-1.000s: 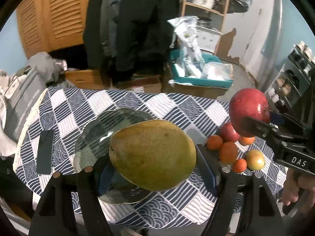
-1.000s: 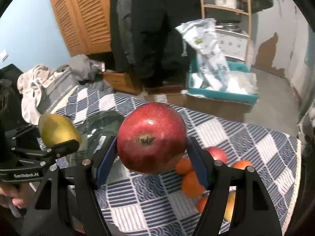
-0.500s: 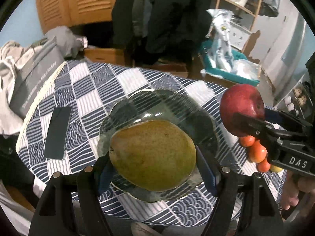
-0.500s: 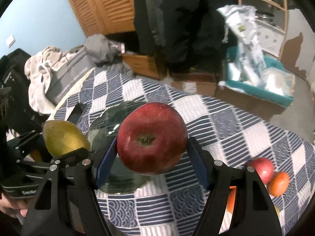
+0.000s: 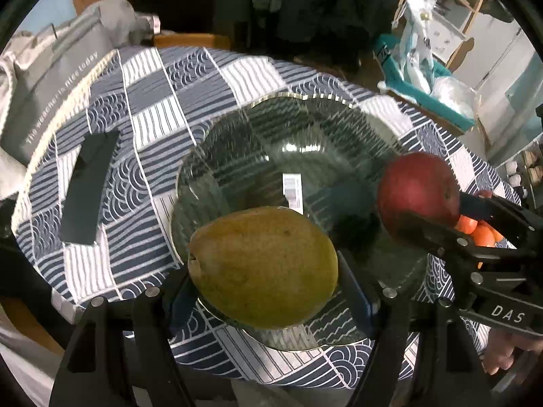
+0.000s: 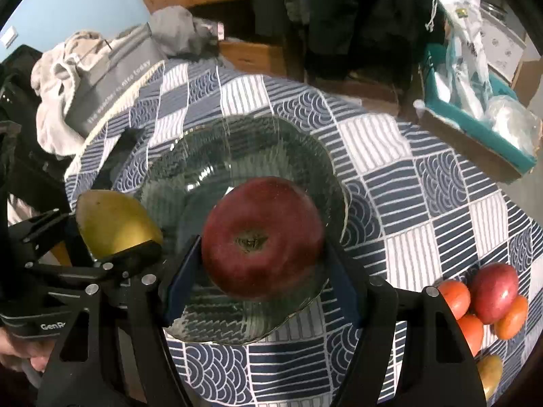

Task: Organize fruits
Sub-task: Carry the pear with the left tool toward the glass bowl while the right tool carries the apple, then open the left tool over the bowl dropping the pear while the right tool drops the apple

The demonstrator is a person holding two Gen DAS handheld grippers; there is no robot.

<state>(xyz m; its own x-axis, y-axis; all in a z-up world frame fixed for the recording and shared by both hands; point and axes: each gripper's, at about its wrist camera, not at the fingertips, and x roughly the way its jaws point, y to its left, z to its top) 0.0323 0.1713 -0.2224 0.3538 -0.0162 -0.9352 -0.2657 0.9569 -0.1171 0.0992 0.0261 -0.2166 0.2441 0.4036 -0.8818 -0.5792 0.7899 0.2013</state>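
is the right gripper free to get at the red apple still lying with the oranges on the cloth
Probably not yet: the right gripper is shut on a big red apple over the glass bowl, so the loose apple must wait.

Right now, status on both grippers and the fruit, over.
Left gripper shut on pear; right gripper shut on apple. Both over empty glass bowl. Nothing in the way.

Two black hand-held grippers: left gripper (image 5: 264,291) with thick black plastic arms, round silver screws at the joints, dark blue pads (image 5: 354,293) on the inner faces, white letters "GenR" on its body; right gripper (image 6: 261,271) of the same build, blue pads (image 6: 178,286), marked "DAS" in white
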